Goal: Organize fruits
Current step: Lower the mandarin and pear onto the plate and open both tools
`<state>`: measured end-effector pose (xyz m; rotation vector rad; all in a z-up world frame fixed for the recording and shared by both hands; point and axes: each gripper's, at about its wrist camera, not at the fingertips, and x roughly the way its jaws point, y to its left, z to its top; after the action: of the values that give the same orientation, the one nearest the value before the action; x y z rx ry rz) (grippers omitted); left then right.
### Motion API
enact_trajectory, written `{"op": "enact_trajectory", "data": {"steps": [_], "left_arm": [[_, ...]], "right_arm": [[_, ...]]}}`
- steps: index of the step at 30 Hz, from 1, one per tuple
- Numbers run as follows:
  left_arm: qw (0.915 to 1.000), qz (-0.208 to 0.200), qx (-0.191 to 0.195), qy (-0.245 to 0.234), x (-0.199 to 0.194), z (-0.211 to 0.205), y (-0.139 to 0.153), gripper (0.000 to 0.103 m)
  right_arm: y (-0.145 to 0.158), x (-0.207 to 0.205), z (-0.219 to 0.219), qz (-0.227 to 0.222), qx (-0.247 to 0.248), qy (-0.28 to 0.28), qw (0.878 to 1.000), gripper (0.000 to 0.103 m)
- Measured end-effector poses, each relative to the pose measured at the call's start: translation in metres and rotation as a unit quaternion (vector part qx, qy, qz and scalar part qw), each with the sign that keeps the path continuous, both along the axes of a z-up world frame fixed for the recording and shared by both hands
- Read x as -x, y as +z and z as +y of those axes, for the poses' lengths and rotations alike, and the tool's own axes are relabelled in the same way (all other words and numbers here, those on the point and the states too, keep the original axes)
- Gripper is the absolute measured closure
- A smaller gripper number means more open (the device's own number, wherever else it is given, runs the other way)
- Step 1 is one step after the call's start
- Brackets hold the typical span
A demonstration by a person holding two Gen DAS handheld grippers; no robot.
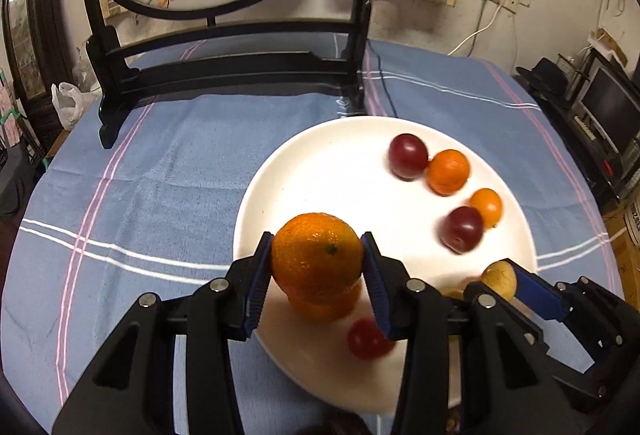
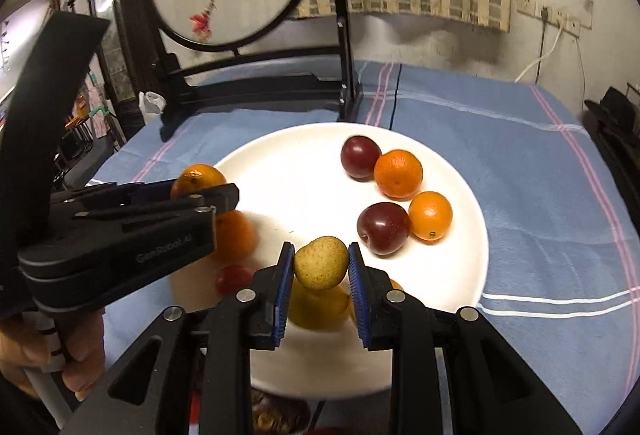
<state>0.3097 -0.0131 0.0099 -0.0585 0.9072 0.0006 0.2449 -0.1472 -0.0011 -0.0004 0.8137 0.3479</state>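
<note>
Left tool [image 1: 318, 267] clamps an orange [image 1: 317, 253] over the white plate [image 1: 320, 163] at its 8 o'clock edge. Right tool [image 2: 320, 271] clamps a yellow pear [image 2: 320, 263] near 6 o'clock. Only the right wrist view shows the holder's hand [image 2: 48, 351]. The plate holds two plums and two oranges toward 2 o'clock.

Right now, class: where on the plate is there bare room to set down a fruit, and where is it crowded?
Bare: the plate middle and far-left part, between the held orange and the plums. Crowded: the right side, with two plums and two oranges in touching pairs, and the near edge around the held pear.
</note>
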Motion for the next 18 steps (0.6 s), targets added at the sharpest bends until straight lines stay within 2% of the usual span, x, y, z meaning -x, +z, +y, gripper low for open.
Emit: {"op": "enact_trajectory", "data": {"steps": [1,2,3,4,6,8,11,18], "left_arm": [[1.0000,-0.002,0.001,0.001,-0.002,0.000,-0.001,0.057],[1.0000,-0.007,0.000,-0.001,-0.002,-0.001,-0.001,0.038],[0.9998,-0.019,-0.009,-0.002,-0.001,-0.003,0.002,0.026],[0.9989,-0.041,-0.025,0.000,0.003,-0.005,0.006,0.012],[0.9971,-0.063,-0.043,-0.003,0.011,-0.008,0.012,0.012],[0.9965,-0.065,-0.047,-0.020,0.020,-0.011,0.016,0.012],[0.9966,-0.064,-0.048,-0.019,0.034,-0.009,0.019,0.009],[0.9974,-0.058,-0.036,-0.024,0.085,0.004,0.012,0.005]], "right_arm": [[-0.002,-0.003,-0.001,0.004,-0.005,-0.001,1.000,0.069],[-0.004,-0.005,-0.002,0.008,-0.009,-0.002,1.000,0.052],[-0.004,-0.005,-0.002,0.006,-0.011,-0.004,1.000,0.046],[-0.005,-0.004,-0.003,0.000,-0.010,-0.009,1.000,0.046],[-0.005,-0.001,-0.005,-0.001,-0.006,-0.010,1.000,0.046],[-0.004,0.005,-0.010,0.000,-0.010,-0.015,1.000,0.046],[-0.002,0.015,-0.019,0.005,-0.015,-0.014,1.000,0.046],[0.000,0.065,-0.048,0.000,0.004,-0.031,1.000,0.033]]}}
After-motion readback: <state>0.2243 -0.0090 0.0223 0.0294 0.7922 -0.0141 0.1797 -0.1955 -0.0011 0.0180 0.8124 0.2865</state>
